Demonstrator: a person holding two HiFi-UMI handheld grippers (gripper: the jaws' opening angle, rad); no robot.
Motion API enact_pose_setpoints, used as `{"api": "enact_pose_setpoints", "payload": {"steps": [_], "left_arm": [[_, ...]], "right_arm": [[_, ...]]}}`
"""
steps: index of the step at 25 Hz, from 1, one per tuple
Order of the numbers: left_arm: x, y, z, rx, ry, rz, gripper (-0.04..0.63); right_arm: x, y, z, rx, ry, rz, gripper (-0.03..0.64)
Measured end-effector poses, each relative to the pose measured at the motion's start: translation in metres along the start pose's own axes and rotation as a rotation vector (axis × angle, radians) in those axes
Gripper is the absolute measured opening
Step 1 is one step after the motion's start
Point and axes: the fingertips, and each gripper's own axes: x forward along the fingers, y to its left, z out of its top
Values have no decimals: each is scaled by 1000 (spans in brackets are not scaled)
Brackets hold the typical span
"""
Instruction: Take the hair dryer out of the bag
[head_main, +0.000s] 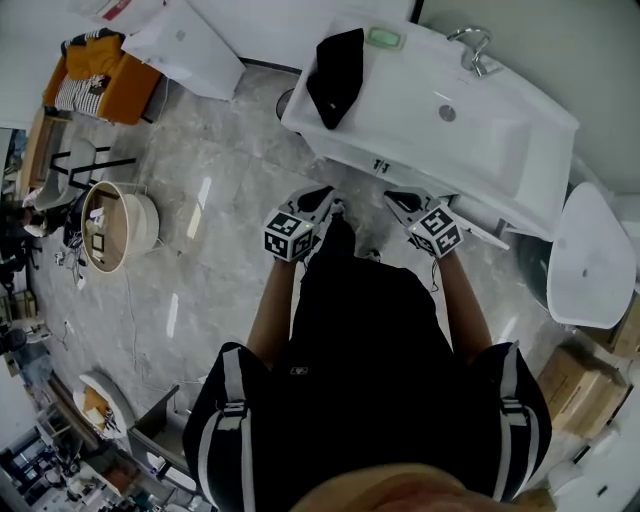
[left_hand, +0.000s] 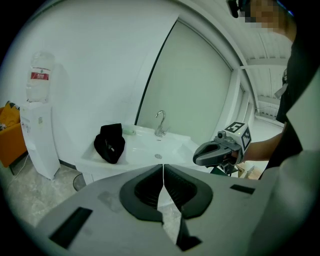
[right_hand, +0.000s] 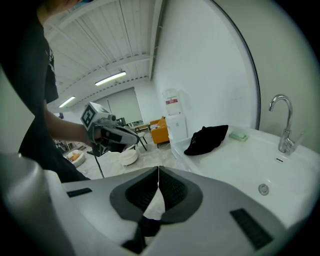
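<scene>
While the left tool (head_main: 328, 203) and right tool (head_main: 398, 202) hang closed and empty, the black bag (head_main: 335, 75) lies untouched on the washbasin surface (head_main: 395, 120); the hair dryer, unseen, is presumably inside.

Bag (head_main: 336, 72) lies on basin (head_main: 500, 150), left of tap (head_main: 474, 48).

shirt (head_main: 370, 340): black, short-sleeved | left claw (head_main: 330, 203), right claw (head_main: 396, 199): grey, black pads (left_hand: 146, 191), square-marker cube (head_main: 290, 236) each
</scene>
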Motion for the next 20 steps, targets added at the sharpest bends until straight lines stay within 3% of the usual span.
{"api": "enact_pose_setpoints", "payload": {"steps": [20], "left_arm": [[36, 107, 53, 36, 48, -86, 17]], "right_arm": [[85, -60, 69, 25, 17, -54, 60]]}}
